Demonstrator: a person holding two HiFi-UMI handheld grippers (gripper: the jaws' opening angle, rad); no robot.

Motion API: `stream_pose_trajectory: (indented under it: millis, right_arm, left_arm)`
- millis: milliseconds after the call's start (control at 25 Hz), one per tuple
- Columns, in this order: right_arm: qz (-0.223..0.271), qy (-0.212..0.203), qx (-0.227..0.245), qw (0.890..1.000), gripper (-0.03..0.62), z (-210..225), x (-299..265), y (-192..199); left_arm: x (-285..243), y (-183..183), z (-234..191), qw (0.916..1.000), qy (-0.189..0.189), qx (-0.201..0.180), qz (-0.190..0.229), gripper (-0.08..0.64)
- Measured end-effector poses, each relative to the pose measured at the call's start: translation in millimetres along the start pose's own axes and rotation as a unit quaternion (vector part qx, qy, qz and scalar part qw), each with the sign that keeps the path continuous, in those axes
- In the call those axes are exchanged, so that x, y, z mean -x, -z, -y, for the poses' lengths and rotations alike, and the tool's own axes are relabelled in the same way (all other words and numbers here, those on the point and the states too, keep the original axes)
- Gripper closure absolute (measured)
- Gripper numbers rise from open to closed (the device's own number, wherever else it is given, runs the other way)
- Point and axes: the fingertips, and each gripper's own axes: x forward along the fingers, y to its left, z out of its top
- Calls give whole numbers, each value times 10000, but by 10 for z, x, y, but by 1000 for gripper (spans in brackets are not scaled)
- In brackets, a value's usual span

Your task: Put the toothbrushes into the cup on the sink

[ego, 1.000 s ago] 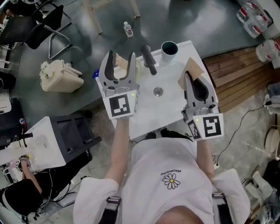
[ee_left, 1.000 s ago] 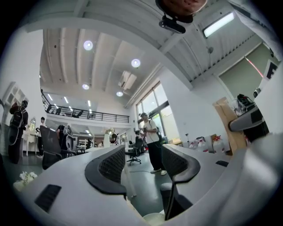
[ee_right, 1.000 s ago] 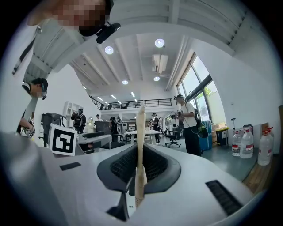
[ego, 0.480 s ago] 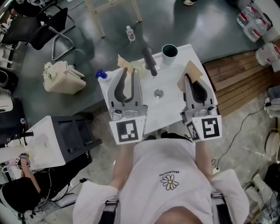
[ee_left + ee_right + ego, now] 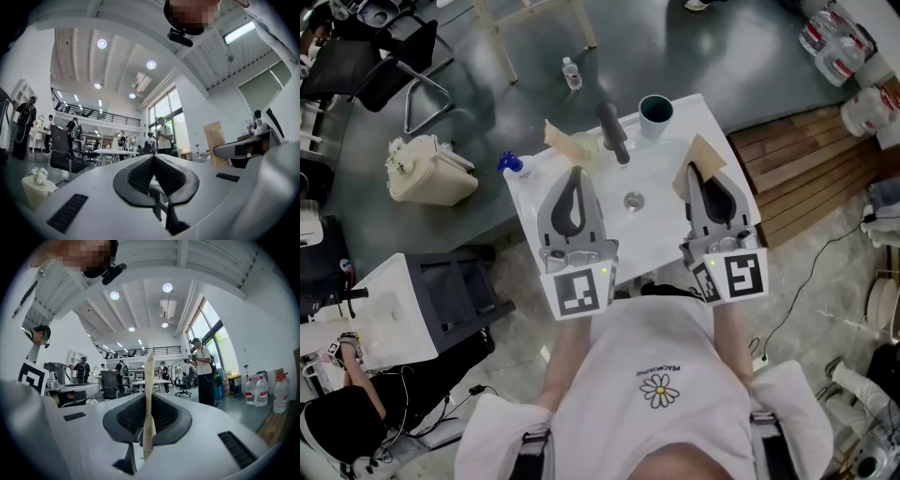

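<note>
Toothbrush packet (image 5: 565, 141), tan and seemingly paper-wrapped (the head view is too coarse to be sure), lies on the far left corner of the sink (image 5: 661, 178). It is just beyond the left gripper (image 5: 575, 173), whose jaws have just been closing and now meet on nothing. Right of the faucet (image 5: 613, 131), the cup (image 5: 656, 111) stands upright at the far edge. The right gripper (image 5: 694, 172) pinches a second packet (image 5: 705, 153), held edge-on and rising above the jaw tips. The cup sits ahead and to the left of this gripper, the nearer of the two. I judge the next move a short carry leftward, then tipping the packet end-down over the mouth.
</note>
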Motion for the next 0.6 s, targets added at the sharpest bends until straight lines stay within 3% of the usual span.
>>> stream_pose_trajectory:
  millis: [600]
  right_arm:
    - [189,-90,162,9996,566,97,-227,-161]
  left_arm:
    - [-65,-42,-120,10000,-23,-15,-28,545]
